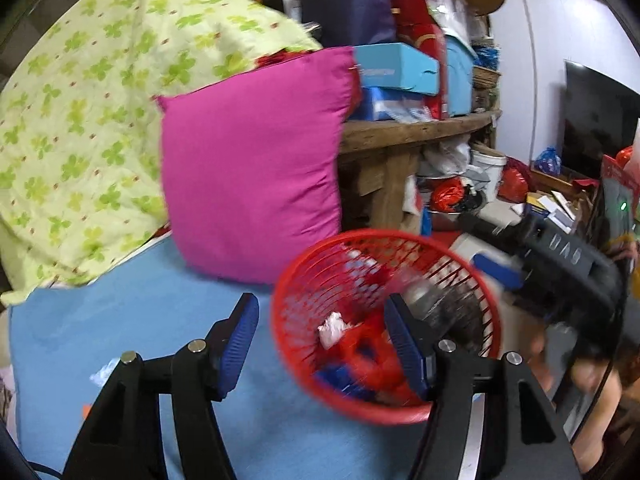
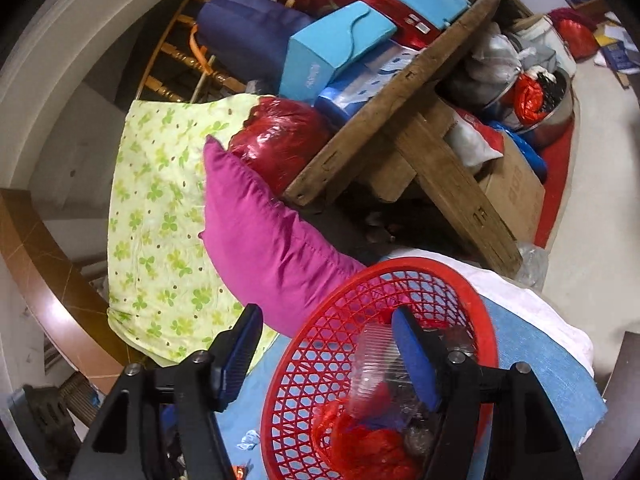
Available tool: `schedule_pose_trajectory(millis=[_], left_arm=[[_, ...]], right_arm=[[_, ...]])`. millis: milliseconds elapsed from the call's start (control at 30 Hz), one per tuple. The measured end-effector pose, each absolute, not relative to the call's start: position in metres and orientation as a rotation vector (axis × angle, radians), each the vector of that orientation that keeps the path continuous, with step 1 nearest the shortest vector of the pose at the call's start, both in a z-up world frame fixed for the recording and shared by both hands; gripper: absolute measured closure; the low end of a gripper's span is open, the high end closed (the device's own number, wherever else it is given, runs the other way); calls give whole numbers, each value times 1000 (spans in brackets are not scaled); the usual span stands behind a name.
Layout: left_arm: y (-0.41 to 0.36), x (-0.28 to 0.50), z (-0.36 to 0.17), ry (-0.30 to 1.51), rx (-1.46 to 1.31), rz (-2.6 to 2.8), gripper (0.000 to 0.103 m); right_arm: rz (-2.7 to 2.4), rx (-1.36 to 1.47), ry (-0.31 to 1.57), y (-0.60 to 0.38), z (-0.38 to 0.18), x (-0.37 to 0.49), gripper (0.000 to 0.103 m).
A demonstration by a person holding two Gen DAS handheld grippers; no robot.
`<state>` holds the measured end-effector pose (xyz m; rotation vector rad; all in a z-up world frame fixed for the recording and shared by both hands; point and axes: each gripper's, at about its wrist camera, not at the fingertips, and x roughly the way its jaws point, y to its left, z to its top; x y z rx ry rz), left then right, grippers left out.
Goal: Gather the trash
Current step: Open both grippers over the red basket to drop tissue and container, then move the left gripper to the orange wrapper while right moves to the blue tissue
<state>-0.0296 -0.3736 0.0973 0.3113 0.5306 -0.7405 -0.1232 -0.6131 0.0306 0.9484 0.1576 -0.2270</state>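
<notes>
1. Left tool (image 1: 320,344): jaws parted, nothing between the pads, so released. Its right finger (image 1: 404,348) sits over the near rim of the red mesh basket (image 1: 288,344); its left finger hangs over the blue sheet (image 1: 120,332).
2. Right tool (image 2: 324,354): jaws likewise parted, nothing gripped. Its right finger (image 2: 414,360) is seen above the basket (image 2: 320,344) interior, its left finger outside the rim.
3. Trash already in the basket, just ahead of and below both tools: a clear plastic bottle (image 2: 370,376), a red plastic wrapper (image 2: 360,444), a crumpled white paper (image 1: 332,330), some blue scrap. Bottle appears blurred; whether it is settled cannot be told.
4. Judged: both tools are held over the basket mouth so that items fall inside, not onto the sheet.
5. Basket is set on the blue sheet, just right of the pink pillow (image 1: 256,168), probably to keep it within reach of both tools.
6. More scraps remain: a small pale scrap (image 1: 102,376) on the sheet left of the left tool, and a crumpled bit (image 2: 248,438) beside the basket, below the right tool. Task judged not finished.
7. Risk: light mesh basket on soft bedding could be tipped if the rim is knocked.
</notes>
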Motion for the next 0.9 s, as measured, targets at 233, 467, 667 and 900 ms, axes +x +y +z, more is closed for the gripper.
schedule_pose_trajectory(millis=[233,467,667,900], left_arm=[[-277,-3,67,611,224,-561,34],[-148,28,31,688,102,-286,34],[-71,44,13,711,-2,-148,34],[-51,66,-9,718,-44,-119,34]], right_arm=[[-211,813,116,-577,53,-117,32],[-99,543,45,-494,85,-104,32],[60,449,143,-426,83,-68,32],[170,439,433,-360,46,8,32]])
